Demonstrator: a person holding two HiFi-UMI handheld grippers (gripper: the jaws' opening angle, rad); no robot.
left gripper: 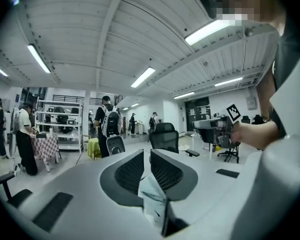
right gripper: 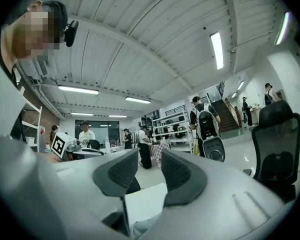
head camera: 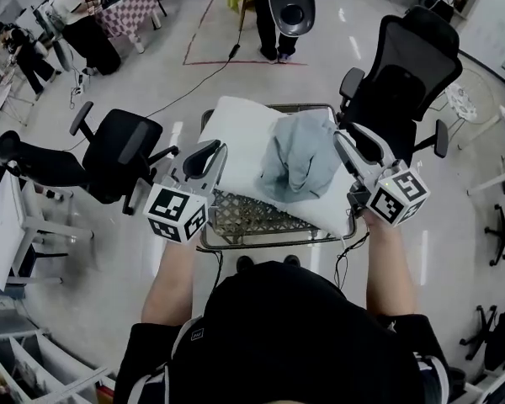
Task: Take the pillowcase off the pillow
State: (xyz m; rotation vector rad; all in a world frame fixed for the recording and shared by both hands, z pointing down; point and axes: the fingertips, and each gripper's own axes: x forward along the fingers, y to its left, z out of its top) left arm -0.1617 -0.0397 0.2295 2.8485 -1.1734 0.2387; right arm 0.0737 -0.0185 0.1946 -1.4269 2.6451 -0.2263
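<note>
Soft, light and limp, the grey pillowcase (head camera: 299, 162) lies bunched on the white pillow (head camera: 236, 129) between the left tongs (head camera: 205, 158), nipped nearly closed on a pillow corner, and the half-open right tongs (head camera: 347, 141), which grip nothing, so a loose fold looks best to pinch.

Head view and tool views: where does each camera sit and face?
Head view: on the person's head, steeply down onto the pillow and wire cart; forearms, left tool, right tool show.
Left tool view: on that tool, level across the room; the right hand shows.
Right tool view: on that tool, level too; the left tool's marker cube shows.
Shared: both tool views catch the backpack wearer.
</note>
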